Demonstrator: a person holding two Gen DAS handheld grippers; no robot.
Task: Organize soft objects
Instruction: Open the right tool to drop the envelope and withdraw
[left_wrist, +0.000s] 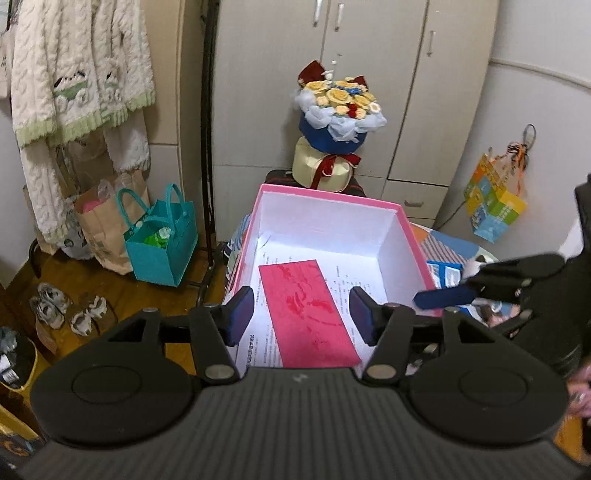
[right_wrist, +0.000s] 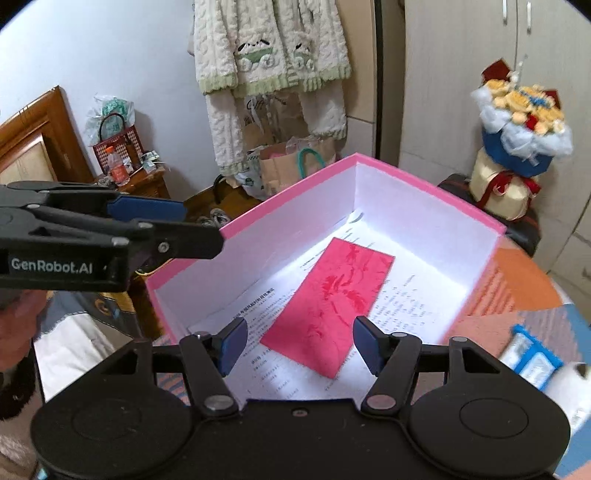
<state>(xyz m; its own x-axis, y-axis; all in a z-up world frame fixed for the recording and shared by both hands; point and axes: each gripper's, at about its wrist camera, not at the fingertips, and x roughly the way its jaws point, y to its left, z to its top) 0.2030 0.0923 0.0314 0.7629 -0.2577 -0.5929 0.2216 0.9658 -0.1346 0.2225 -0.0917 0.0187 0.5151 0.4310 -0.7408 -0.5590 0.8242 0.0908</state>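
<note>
Left wrist view: our left gripper hangs over the pink box, fingers wide apart, empty. Box holds only a red envelope on papers. Right gripper pokes in sideways, also empty.

Right wrist view: right gripper fingers spread, nothing held. Only here we see a blue tissue pack on the patterned cloth beside the box, probably our soft target; approach low, pinch mid-pack.

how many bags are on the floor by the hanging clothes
2 show clearly in the left wrist view: a teal felt tote bag beside the black rack pole, and a brown paper bag left of it, under the cream knitted sweater. More may be hidden behind.
</note>
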